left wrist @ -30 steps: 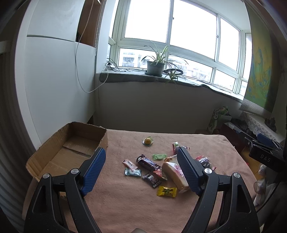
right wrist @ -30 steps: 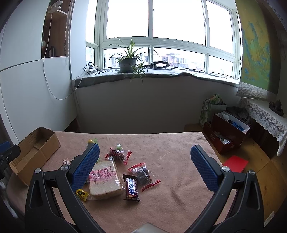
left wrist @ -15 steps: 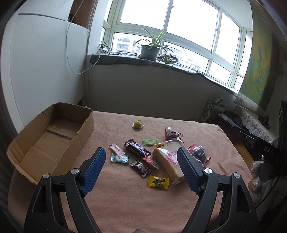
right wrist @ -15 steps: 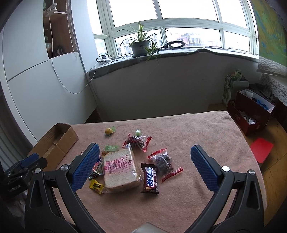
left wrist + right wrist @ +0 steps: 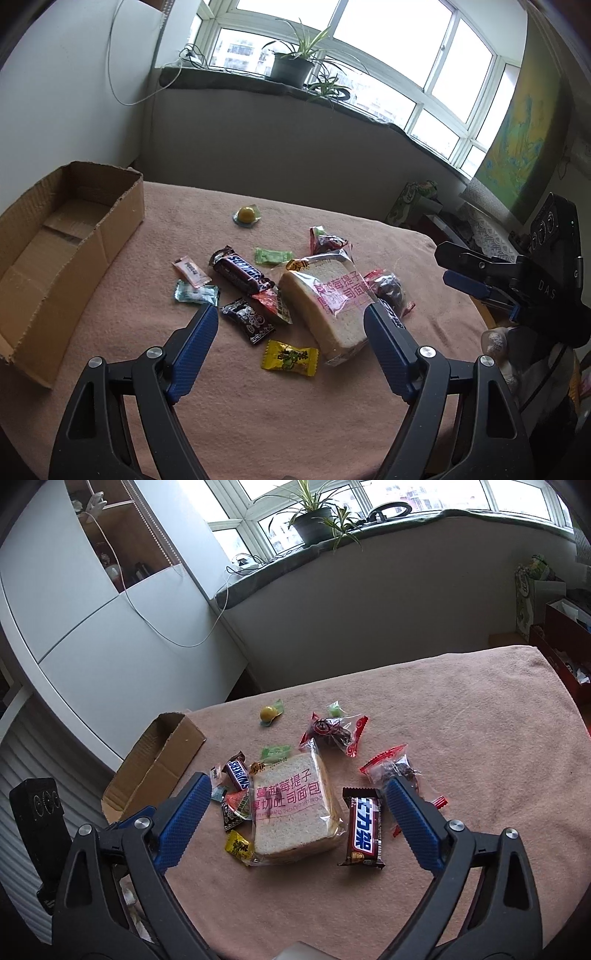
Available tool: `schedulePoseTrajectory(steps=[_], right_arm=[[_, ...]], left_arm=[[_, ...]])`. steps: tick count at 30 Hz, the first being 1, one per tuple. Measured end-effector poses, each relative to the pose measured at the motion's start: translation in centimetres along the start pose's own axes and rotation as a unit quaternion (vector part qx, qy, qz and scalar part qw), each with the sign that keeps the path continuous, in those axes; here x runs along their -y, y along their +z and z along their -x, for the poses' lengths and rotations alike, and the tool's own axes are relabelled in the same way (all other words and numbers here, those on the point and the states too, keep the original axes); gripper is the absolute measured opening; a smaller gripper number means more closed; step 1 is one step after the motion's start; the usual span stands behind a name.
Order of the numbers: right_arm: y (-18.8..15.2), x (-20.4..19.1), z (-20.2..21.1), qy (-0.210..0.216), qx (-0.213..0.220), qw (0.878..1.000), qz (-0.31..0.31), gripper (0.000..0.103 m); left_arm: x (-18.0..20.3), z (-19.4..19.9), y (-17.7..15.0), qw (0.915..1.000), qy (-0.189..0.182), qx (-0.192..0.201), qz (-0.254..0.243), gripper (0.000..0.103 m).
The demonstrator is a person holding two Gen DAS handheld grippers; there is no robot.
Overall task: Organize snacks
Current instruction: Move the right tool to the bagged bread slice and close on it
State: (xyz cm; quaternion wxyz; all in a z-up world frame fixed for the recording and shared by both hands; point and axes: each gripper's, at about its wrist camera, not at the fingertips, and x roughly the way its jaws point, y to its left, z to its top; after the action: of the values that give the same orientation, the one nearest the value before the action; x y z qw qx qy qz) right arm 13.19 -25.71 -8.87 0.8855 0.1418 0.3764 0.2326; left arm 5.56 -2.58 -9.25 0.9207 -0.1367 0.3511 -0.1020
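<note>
Since the earlier frame we are bringing both grippers lower and nearer to the snacks. Our right gripper (image 5: 297,801) is spread wide with nothing pinched, though its jaws have just been closing a little; the bagged bread slice (image 5: 291,808) is lying between its fingers. Our left gripper (image 5: 290,328) is also spread and empty, above the yellow candy (image 5: 290,358). The cardboard box (image 5: 55,258) is sitting at the left on the pink tablecloth (image 5: 295,424).
</note>
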Motion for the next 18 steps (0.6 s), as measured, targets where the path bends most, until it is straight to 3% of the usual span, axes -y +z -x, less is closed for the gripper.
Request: schedulePoseTrajectory(steps=[3, 5, 8, 11, 18], right_arm=[[0.0, -0.1, -1.2, 0.008, -0.019, 1.0, 0.008, 0.085], [-0.1, 0.0, -2.2, 0.015, -0.036, 0.999, 0.01, 0.078], [-0.4, 0.4, -3.9, 0.023, -0.062, 0.998, 0.006, 0.067], [-0.7, 0.8, -5.3, 0.031, -0.081, 0.996, -0.003, 0.065], [-0.8, 1.9, -7.4, 0.035, -0.111, 0.993, -0.022, 0.057]], left_arm=[[0.1, -1.3, -0.2, 0.9998, -0.012, -0.016, 0.005, 0.073], [0.1, -2.2, -0.4, 0.9993, -0.021, -0.029, 0.009, 0.062], [0.4, -3.4, -0.8, 0.998, -0.039, -0.047, 0.013, 0.056], [0.7, -4.5, -1.0, 0.9965, -0.055, -0.062, 0.016, 0.05], [0.8, -6.3, -1.1, 0.9935, -0.073, -0.084, 0.022, 0.048]])
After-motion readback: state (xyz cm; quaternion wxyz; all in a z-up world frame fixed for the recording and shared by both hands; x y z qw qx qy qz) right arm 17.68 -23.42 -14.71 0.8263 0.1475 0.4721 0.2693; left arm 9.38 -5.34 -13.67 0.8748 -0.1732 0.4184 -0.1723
